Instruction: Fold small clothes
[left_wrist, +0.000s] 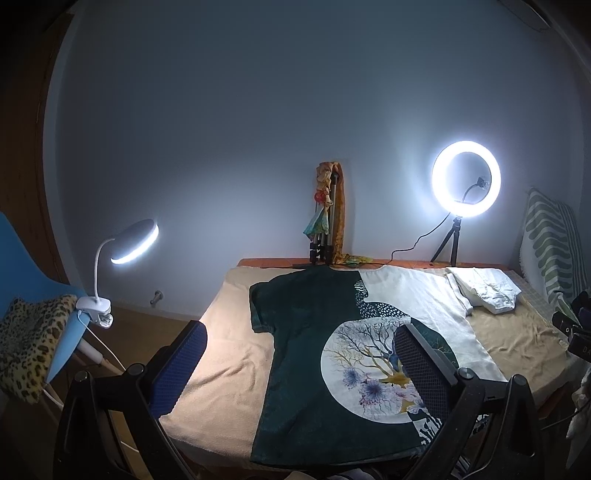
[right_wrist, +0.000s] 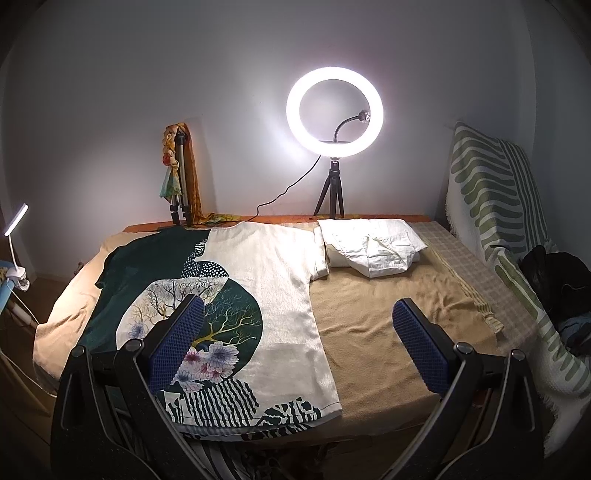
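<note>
A T-shirt (left_wrist: 306, 354) (right_wrist: 266, 280), half dark green and half white with a round tree-and-flower print, lies flat on a beige towel (left_wrist: 229, 343) (right_wrist: 369, 321) covering the table. Its collar points to the far wall and its hem lies at the near edge. My left gripper (left_wrist: 299, 369) hovers open above the shirt's green half, with nothing between its blue-padded fingers. My right gripper (right_wrist: 299, 343) is open too, held above the shirt's white right side and the bare towel. A folded white garment (left_wrist: 484, 288) (right_wrist: 373, 247) rests at the far right of the table.
A lit ring light on a tripod (right_wrist: 334, 110) (left_wrist: 466, 184) and a folded tripod draped with scarves (right_wrist: 179, 173) stand along the back edge. A clip lamp (left_wrist: 129, 243) sits on a blue chair (left_wrist: 22, 266) at left. A green-striped cloth (right_wrist: 495, 206) hangs at right.
</note>
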